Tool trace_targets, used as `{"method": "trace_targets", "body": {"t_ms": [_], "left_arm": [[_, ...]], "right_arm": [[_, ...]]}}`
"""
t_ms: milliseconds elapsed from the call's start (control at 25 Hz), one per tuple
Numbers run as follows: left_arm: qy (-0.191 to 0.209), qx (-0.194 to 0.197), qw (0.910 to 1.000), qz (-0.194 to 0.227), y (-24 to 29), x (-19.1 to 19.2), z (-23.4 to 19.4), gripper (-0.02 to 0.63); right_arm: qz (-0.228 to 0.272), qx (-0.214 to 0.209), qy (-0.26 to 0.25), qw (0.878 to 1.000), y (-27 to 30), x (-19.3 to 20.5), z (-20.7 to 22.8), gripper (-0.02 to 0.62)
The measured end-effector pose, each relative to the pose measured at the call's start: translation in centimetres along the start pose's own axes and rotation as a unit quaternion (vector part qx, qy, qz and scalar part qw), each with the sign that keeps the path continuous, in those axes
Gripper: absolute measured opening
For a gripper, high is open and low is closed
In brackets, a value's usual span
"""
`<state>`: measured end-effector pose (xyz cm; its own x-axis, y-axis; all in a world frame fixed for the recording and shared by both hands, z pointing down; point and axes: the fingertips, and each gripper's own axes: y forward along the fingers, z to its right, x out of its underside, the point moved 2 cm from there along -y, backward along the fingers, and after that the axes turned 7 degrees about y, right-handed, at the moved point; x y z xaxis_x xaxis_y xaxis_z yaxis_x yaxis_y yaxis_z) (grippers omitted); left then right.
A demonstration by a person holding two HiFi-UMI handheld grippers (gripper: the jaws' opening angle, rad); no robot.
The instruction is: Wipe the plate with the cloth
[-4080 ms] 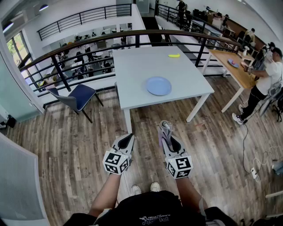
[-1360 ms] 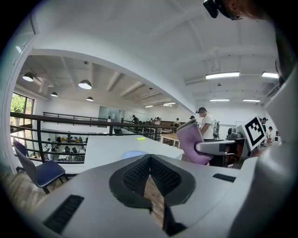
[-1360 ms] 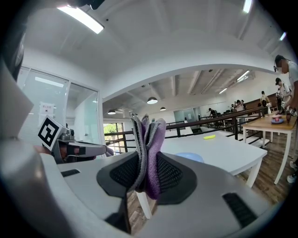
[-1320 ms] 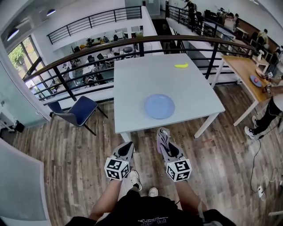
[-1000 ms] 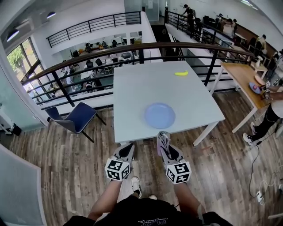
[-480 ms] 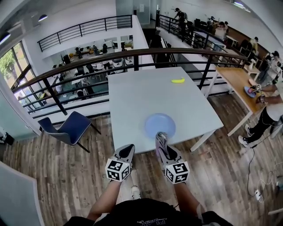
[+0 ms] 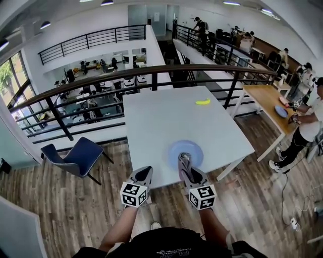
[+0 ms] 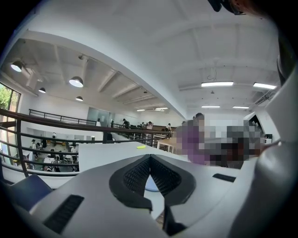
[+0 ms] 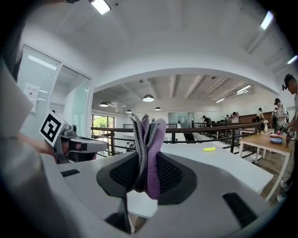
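Pale blue, the round plate (image 7: pixel 196 150) lies on the white tabletop (image 7: pixel 161 121), near its front edge. A folded purple-and-grey cloth (image 9: pixel 148 153) stands pinched between the fingers of the right gripper (image 7: pixel 184 162), at the plate's near rim. The left gripper (image 8: pixel 150 160) has its fingers pressed together, empty, alongside

**Fig.** Open mezzanine, seen from above.
- **Centre:** white sq. table (image 7: pixel 166 121) on wood-plank floor (image 7: pixel 60 211).
- **Behind the table:** curved dark railing (image 7: pixel 101 75). Beyond it, a lower level w/ desks & chairs (image 7: pixel 96 98).
- **L:** blue chair (image 7: pixel 75 156) near the railing, apart from the table. Tall windows (image 7: pixel 10 90) w/ greenery outside.
- **R:** wooden table (image 7: pixel 260 98) by the railing's end.
- **Far side:** white walls (image 7: pixel 75 22) and a second dark balustrade (image 7: pixel 91 39).
- **Ceiling:** round lamps (image 7: pixel 107 2). Right gripper view shows pendant lamps (image 9: pixel 148 98) & a glass partition (image 9: pixel 70 102) at L. Left gripper view shows strip lights (image 8: pixel 217 84).
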<state>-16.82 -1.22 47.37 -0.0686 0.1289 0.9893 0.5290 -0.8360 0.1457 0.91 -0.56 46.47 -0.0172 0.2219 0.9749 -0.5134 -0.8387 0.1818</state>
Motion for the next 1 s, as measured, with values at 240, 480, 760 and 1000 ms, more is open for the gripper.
{"method": "trace_targets", "body": {"t_ms": [240, 480, 760, 1000], "left_arm": [[-0.01, 0.013, 0.9999, 0.004, 1.4, 0.2, -0.9, 0.012], [-0.017, 0.019, 0.9997, -0.001, 2.9, 0.7, -1.5, 0.012], [-0.019, 0.011, 0.9998, 0.0, 5.6, 0.7, -2.4, 0.012], [-0.029, -0.005, 0.9995, -0.005, 9.3, 0.0, -3.3, 0.012]], "right_arm": [[-0.013, 0.007, -0.028, 0.999, 0.9, -0.1, -0.2, 0.117], [-0.024, 0.015, -0.022, 0.999, 2.0, 0.7, 0.6, 0.117], [-0.046, 0.003, -0.025, 0.999, 4.6, 1.8, 2.3, 0.117], [-0.059, -0.01, -0.029, 0.998, 7.6, 0.5, 5.7, 0.117]]}}
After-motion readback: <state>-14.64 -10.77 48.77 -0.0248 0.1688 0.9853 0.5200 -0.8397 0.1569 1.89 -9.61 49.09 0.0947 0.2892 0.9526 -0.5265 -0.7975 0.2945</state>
